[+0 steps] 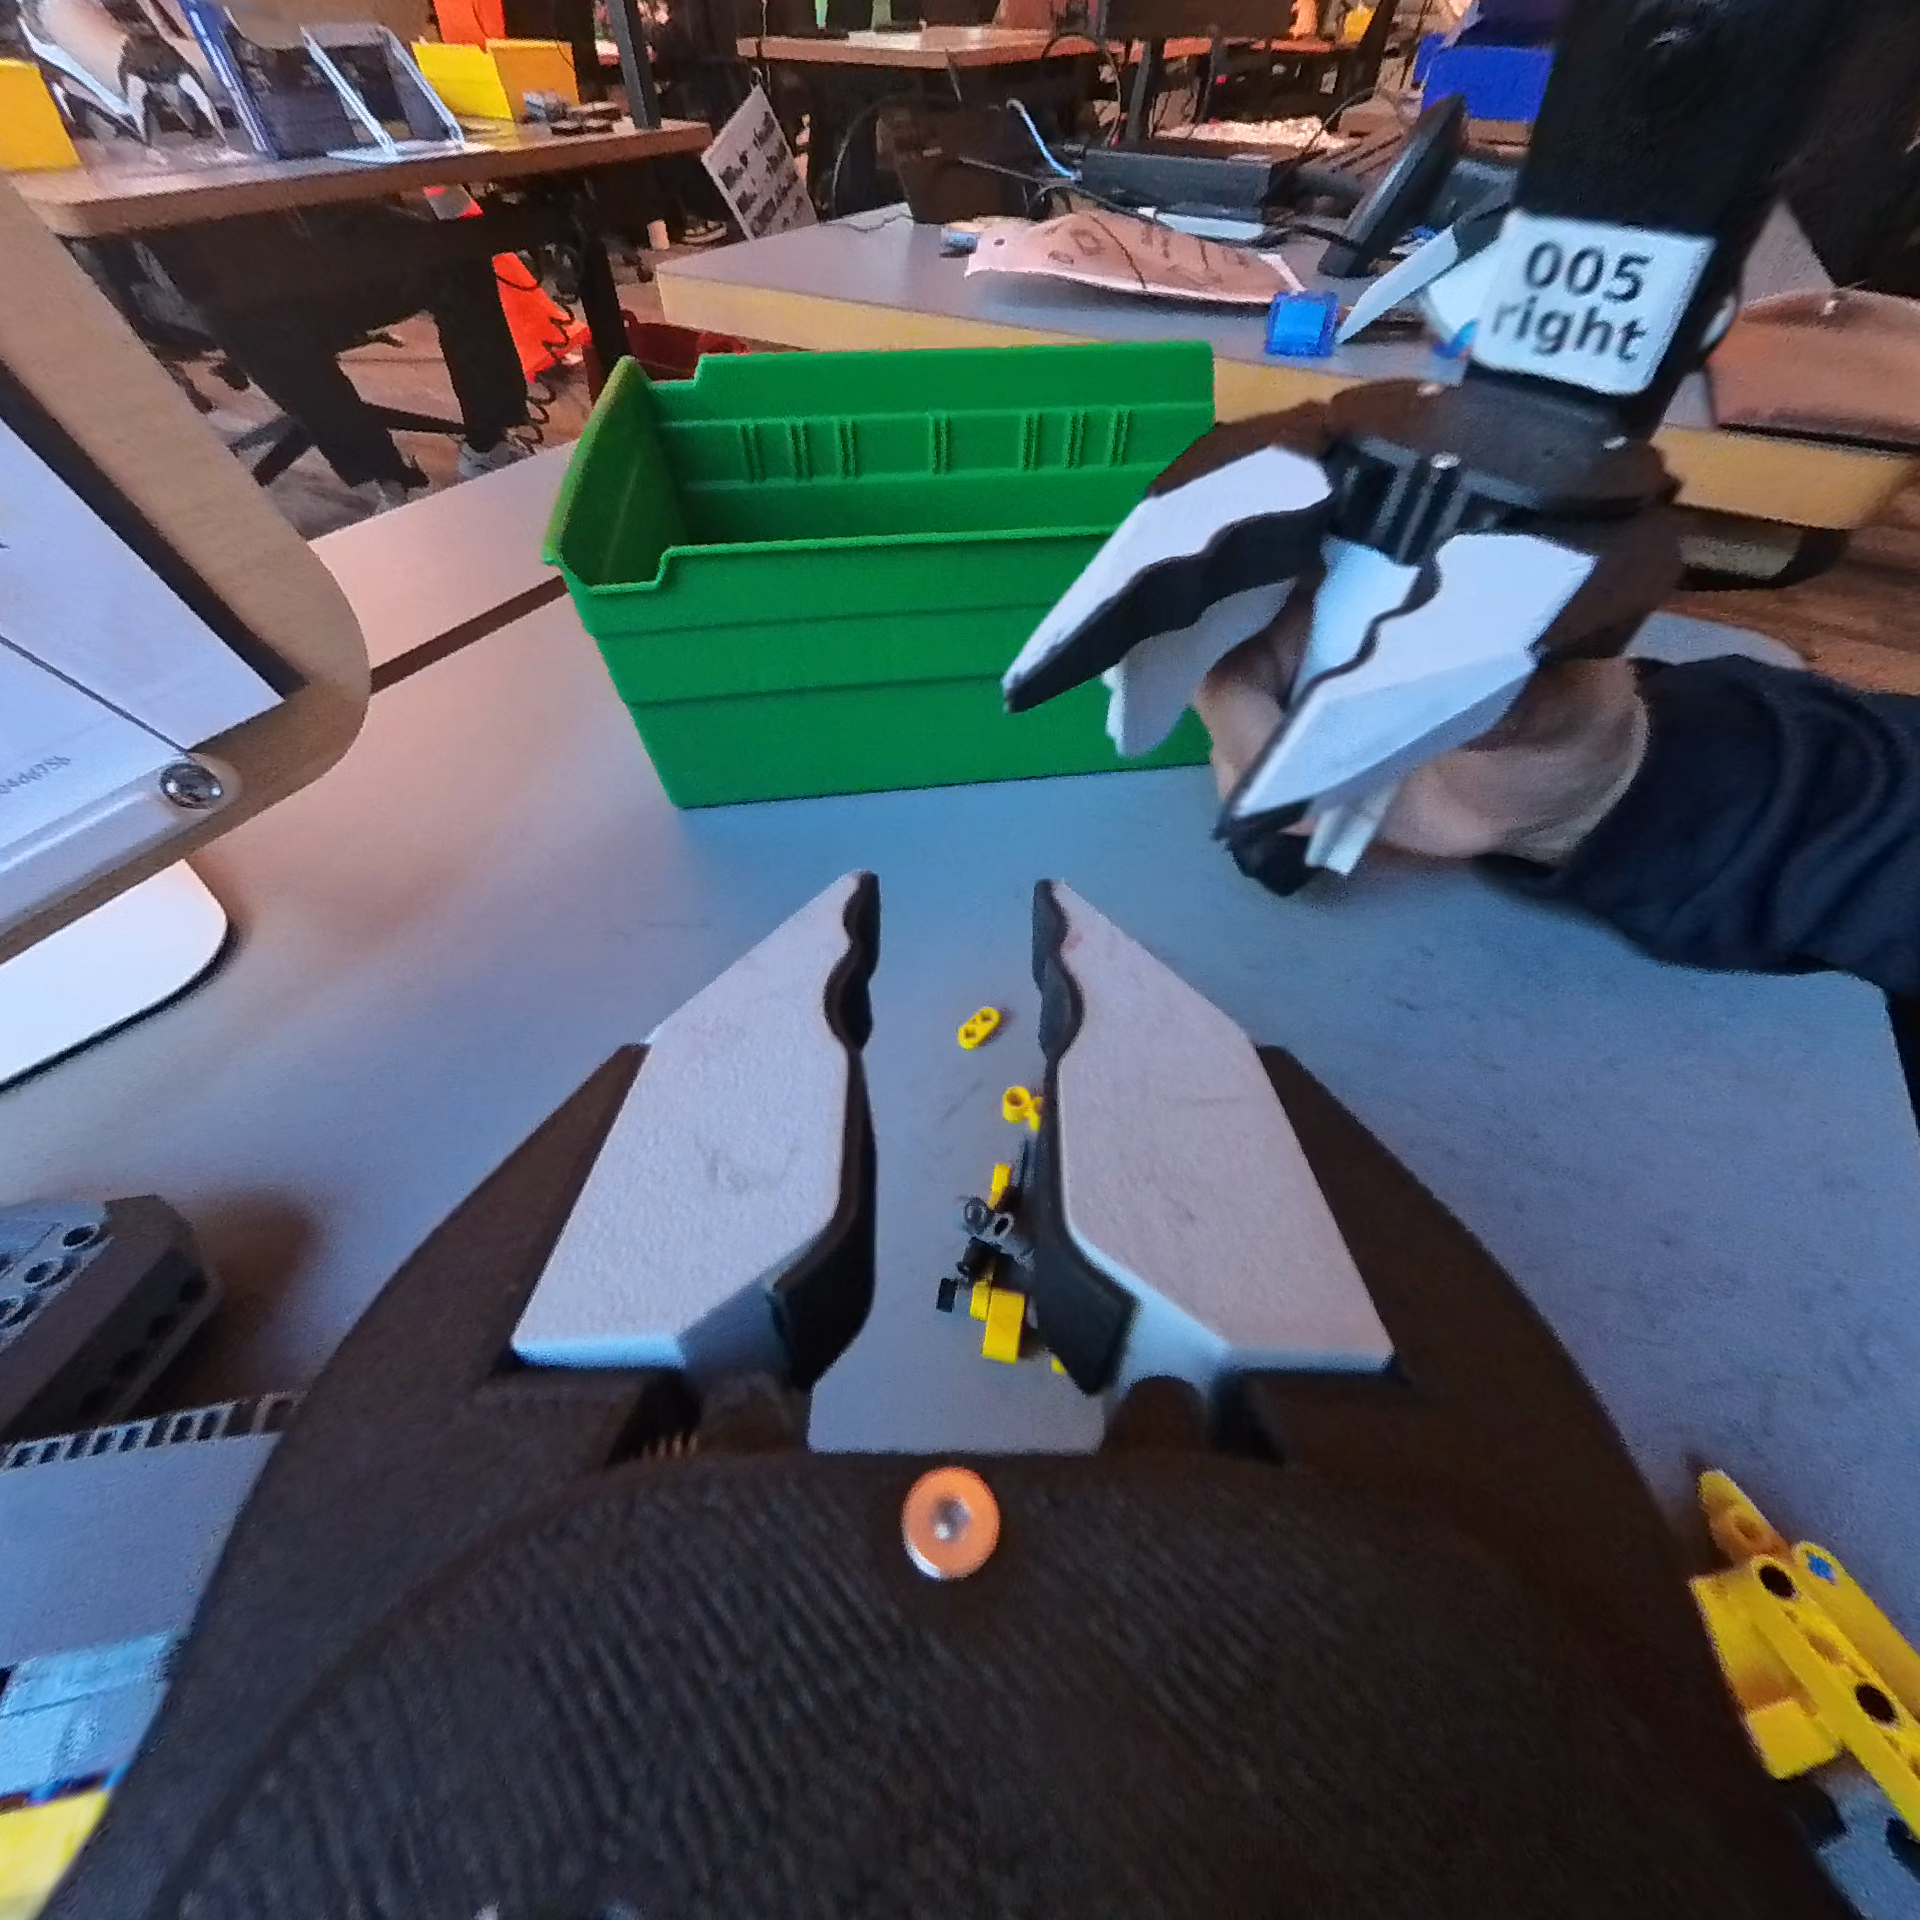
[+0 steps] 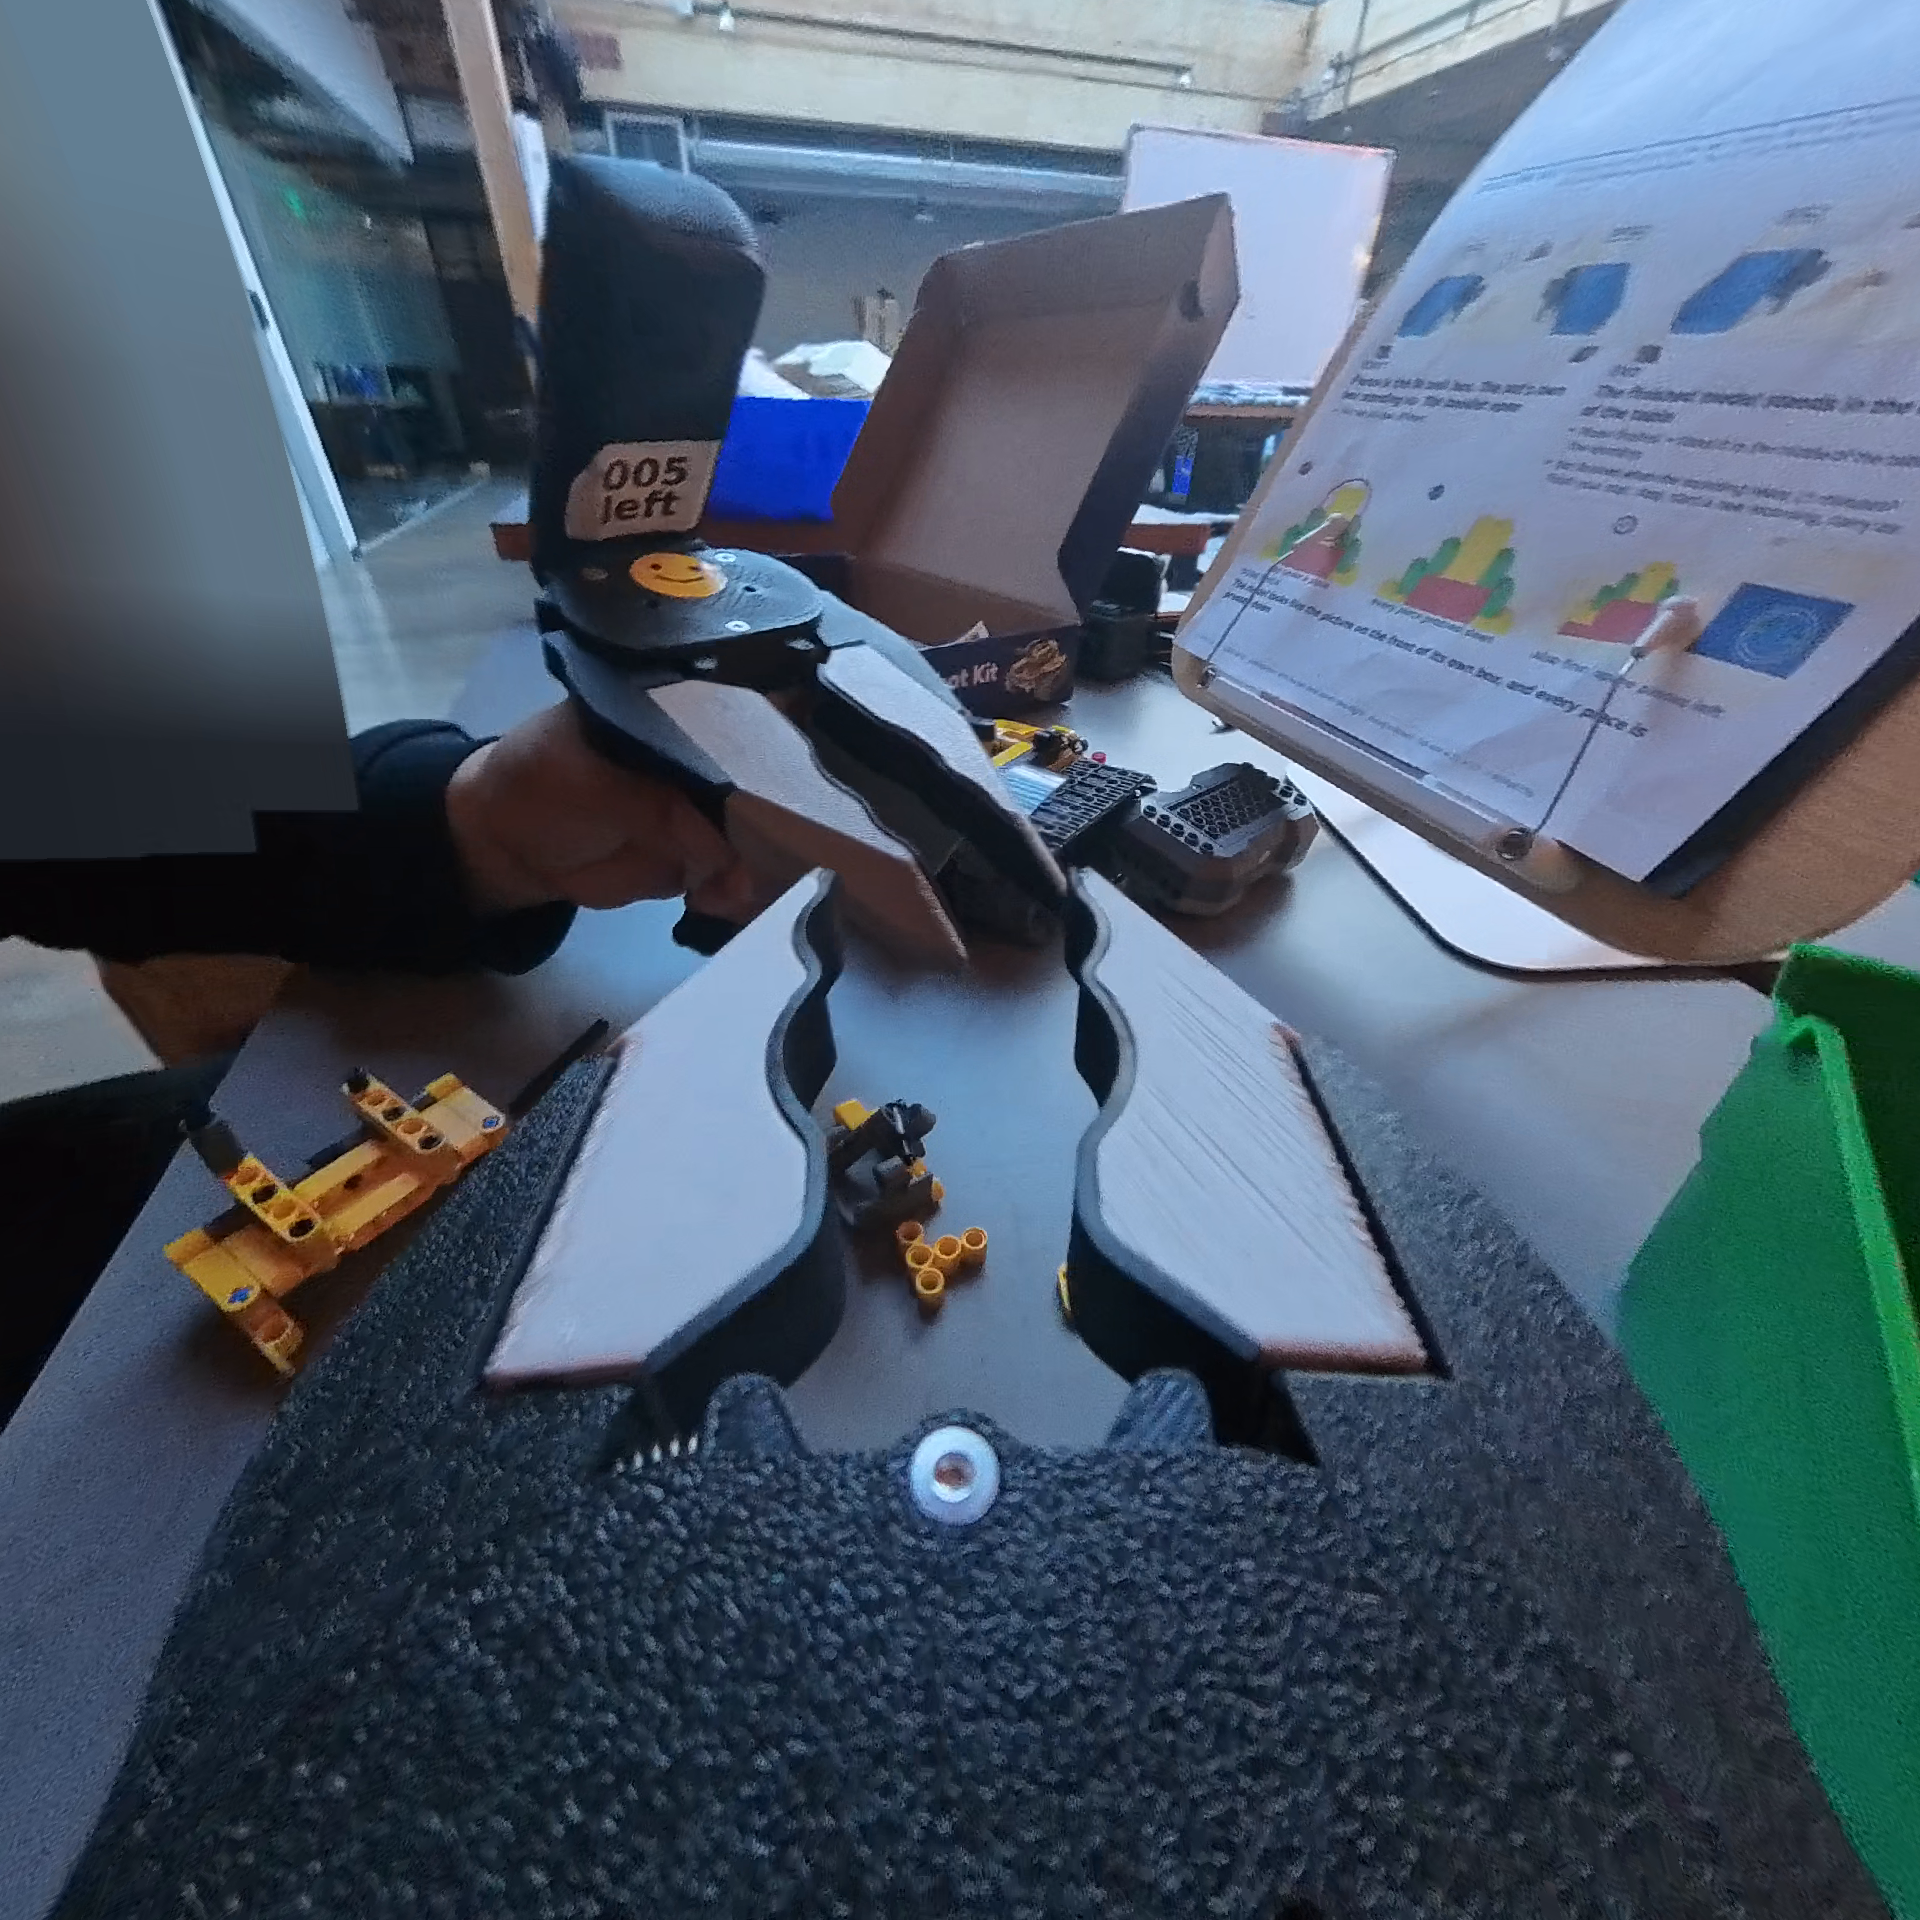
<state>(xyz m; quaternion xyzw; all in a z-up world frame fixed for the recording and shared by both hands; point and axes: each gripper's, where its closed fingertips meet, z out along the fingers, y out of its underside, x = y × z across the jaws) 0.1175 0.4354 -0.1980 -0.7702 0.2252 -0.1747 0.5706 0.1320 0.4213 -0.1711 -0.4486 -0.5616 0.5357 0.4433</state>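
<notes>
Both my grippers, left (image 1: pixel 956 914) and right (image 2: pixel 951 935), hang parted and empty over the small yellow-black pieces (image 2: pixel 899 1195), which lie lengthwise between the left's fingers.

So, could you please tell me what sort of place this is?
Probably a shared workshop or lab: rows of cluttered work tables, a green plastic parts bin, and a printed instruction sheet on a wooden stand.

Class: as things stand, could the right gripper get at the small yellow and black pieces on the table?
Probably yes: the right gripper is open above the small pieces, nothing covering them; the left gripper hovers close beside.
</notes>
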